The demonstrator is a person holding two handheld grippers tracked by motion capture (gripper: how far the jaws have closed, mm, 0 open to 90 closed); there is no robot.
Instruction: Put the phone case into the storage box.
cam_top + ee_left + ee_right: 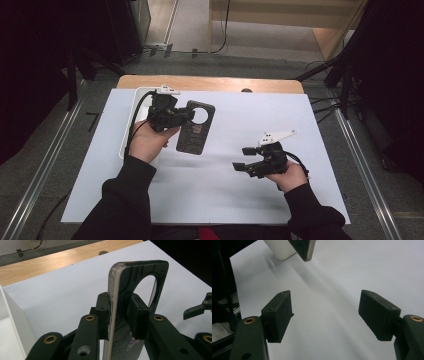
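Gripping a dark phone case (195, 127) by its long edge, the left hand-held gripper (172, 116) held it lifted at ten o'clock over the white-covered counter (240, 190), apparently for handover. The right hand-held gripper (246, 161), jaws spread and empty, waited at four o'clock, pointing toward it.

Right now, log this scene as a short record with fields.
held item: dark phone case with round cutout, clamped at its edges
left gripper: shut on the case, lifted above the sheet
right gripper: open, holding nothing, over the sheet
surface: white sheet on a wooden table
other: white tray at the left, under the left hand
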